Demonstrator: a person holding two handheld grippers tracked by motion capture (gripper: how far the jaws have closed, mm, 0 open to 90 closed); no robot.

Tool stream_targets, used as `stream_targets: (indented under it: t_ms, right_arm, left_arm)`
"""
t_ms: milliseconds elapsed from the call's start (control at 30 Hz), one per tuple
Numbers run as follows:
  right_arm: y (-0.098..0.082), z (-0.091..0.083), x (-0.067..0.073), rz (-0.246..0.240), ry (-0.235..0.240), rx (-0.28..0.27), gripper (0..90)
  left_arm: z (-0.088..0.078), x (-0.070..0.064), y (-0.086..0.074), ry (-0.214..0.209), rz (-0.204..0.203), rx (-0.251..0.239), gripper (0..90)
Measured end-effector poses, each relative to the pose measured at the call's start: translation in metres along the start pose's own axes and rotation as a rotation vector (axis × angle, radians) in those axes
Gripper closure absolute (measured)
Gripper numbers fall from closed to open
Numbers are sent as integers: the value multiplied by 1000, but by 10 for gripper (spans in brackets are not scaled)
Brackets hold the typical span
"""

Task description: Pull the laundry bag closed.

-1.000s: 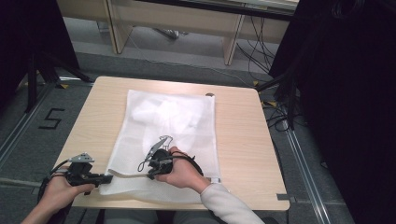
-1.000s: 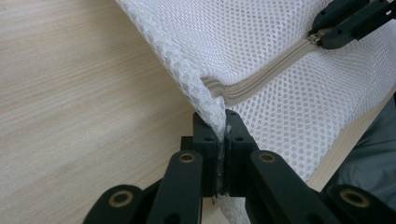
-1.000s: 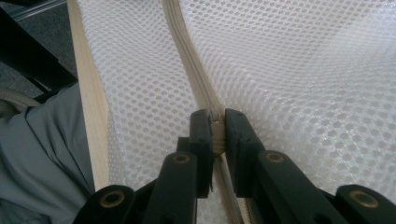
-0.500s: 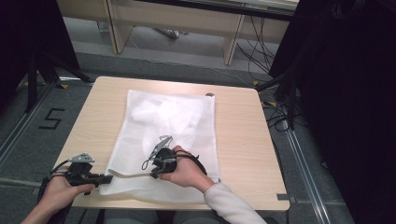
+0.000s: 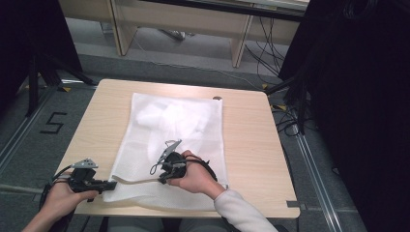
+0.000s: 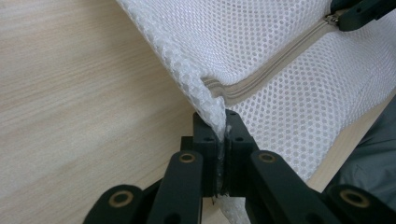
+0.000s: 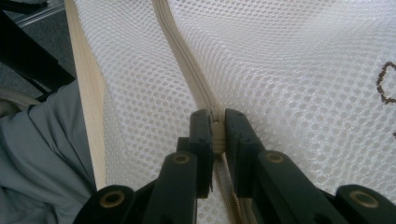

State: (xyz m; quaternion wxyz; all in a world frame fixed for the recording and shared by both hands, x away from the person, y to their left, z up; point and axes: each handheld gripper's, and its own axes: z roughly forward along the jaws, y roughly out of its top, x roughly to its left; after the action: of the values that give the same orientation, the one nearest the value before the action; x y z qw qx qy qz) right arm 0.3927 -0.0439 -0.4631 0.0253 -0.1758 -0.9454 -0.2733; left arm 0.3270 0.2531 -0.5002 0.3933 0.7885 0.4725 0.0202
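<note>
Pinching the soft, light mesh laundry bag [image 5: 169,140], the left gripper [image 6: 221,135] clamps its corner beside the zipper [image 7: 187,60]; the right gripper [image 7: 215,122] nips probably the slider.

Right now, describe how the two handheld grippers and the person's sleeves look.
Both the left gripper and the right gripper are black, each with two flat jaws on linked bars with brass-coloured pivot pins. A grey three-cornered plate tops the left one. Thin black cables trail off. The right forearm wears a white sleeve.
</note>
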Motion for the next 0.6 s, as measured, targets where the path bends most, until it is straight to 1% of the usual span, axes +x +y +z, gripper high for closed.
stream_targets:
  t_ms: [33, 67, 100, 200, 400, 433, 467, 500, 533, 600]
  right_arm:
    - [0, 0, 0, 0, 0, 0, 828]
    - [0, 0, 0, 7, -6, 1, 827]
    - [0, 0, 0, 0, -7, 0, 827]
    - [0, -2, 0, 7, -9, 2, 827]
    - [-3, -5, -2, 12, -5, -4, 827]
    - [-3, -5, -2, 5, -1, -7, 827]
    - [-3, -5, -1, 16, -7, -3, 827]
    - [-3, -5, -1, 16, -7, -3, 827]
    - [-3, -6, -2, 7, 1, -8, 827]
    - [-3, -6, -2, 2, -3, -8, 827]
  left_arm:
    - [-1, 0, 1, -2, 4, 21, 857]
    - [-1, 0, 1, -1, 4, 18, 857]
    - [-1, 0, 1, 0, 4, 17, 857]
    - [-1, 1, 1, 0, 2, 17, 857]
    - [-1, 1, 1, 2, 3, 20, 857]
    - [-1, 1, 1, 0, 4, 22, 856]
    - [-1, 0, 1, 0, 0, 19, 857]
    - [-1, 1, 1, -1, 5, 23, 857]
    - [-1, 1, 1, 0, 2, 19, 857]
    - [-1, 1, 1, 0, 2, 20, 857]
